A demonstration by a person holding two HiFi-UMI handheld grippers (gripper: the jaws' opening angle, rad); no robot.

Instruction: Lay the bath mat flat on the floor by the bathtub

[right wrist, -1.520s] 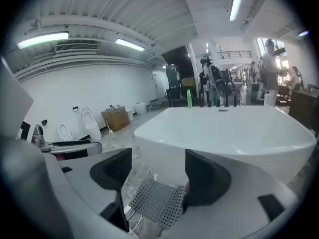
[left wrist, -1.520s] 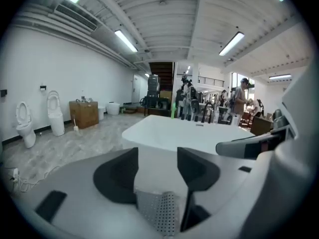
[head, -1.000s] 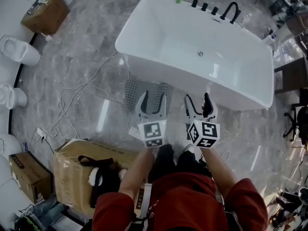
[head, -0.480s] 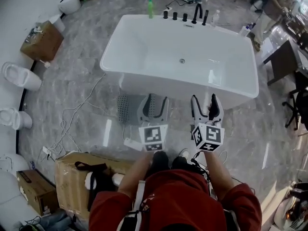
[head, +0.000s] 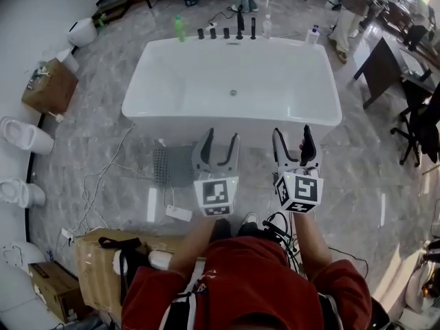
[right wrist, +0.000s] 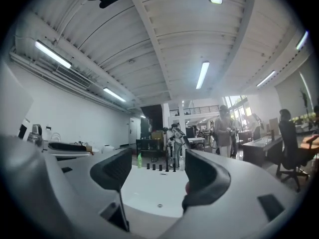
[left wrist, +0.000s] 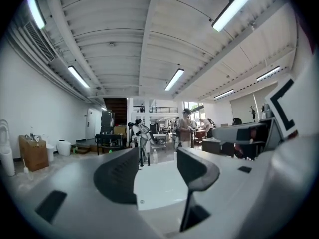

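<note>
The left claw and right claw both gape wide, holding nothing, over the floor, where the grey bath mat lies just beside the bathtub, along its near wall.

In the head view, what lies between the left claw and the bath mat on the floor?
Nothing. The head view shows the open left claw right against the right edge of the grey bath mat, with no object between them.
</note>
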